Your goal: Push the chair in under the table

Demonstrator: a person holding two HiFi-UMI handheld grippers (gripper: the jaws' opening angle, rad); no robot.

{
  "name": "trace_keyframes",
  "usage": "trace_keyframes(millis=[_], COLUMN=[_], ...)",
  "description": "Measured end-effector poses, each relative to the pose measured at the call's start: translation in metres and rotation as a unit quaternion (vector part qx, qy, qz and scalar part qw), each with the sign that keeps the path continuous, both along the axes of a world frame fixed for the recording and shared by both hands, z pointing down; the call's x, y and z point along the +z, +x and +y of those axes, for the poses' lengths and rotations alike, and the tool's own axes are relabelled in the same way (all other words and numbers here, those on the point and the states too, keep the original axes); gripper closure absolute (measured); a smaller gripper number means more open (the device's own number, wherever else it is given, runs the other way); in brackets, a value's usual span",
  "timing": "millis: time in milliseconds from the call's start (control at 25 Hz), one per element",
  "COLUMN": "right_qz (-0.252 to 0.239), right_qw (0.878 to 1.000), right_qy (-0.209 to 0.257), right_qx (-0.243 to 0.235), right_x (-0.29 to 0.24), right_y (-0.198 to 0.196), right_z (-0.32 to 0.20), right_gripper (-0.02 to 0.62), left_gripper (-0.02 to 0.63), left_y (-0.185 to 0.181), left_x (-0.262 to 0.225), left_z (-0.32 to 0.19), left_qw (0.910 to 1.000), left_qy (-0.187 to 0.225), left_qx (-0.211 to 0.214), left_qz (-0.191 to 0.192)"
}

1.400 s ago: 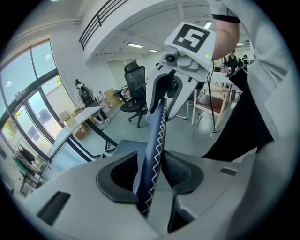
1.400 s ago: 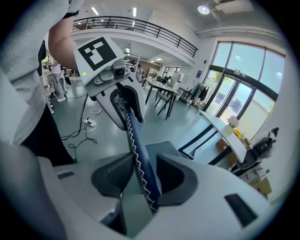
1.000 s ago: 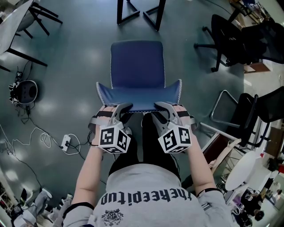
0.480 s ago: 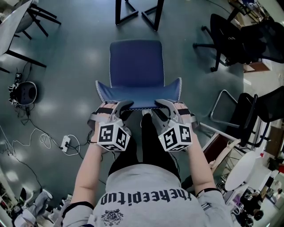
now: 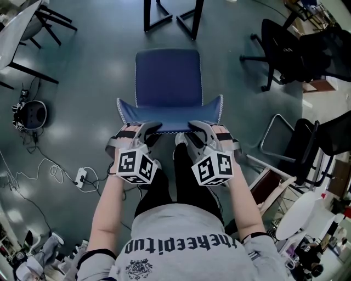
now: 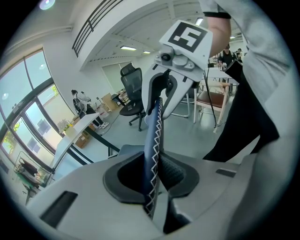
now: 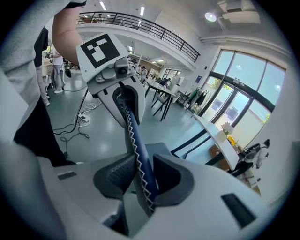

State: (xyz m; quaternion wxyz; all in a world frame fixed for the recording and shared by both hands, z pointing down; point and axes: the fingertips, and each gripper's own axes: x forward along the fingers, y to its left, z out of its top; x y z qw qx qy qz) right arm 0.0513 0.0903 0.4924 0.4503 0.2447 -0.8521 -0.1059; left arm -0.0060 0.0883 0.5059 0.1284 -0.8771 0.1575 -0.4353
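Observation:
A blue chair with a padded seat (image 5: 169, 77) stands in front of me, seen from above in the head view. Its backrest (image 5: 170, 115), edged with white zigzag stitching, is the side nearest me. My left gripper (image 5: 148, 128) is shut on the backrest's top edge left of centre. My right gripper (image 5: 198, 126) is shut on the same edge right of centre. In the left gripper view the stitched backrest edge (image 6: 153, 136) runs between the pads of my left gripper (image 6: 152, 176). In the right gripper view the backrest edge (image 7: 133, 136) sits between the pads of my right gripper (image 7: 140, 176). Black table legs (image 5: 170, 16) stand beyond the seat.
A black office chair (image 5: 285, 49) stands at the upper right and a metal-framed chair (image 5: 290, 148) at the right. Cables with a power strip (image 5: 82, 175) and a round device (image 5: 30, 112) lie on the floor at the left. Another table (image 5: 22, 22) is at the upper left.
Both grippers and the chair have shifted a little away from me, toward the black table legs. Both grips on the backrest look unchanged.

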Motion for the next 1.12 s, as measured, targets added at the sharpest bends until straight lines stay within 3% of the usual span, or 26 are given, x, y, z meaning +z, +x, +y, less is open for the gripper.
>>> trace_keyframes(millis=[1120], right_qz=[-0.007], right_qw=[1.0], right_qy=[0.009], right_qx=[-0.018], right_x=[-0.004], right_y=[0.017], right_z=[-0.106], right_gripper=[0.477], left_gripper=[0.522], left_y=[0.017], left_x=[-0.003], left_z=[-0.105], left_qw=[0.9998], left_qy=[0.006], left_qx=[-0.016], left_qz=[-0.004])
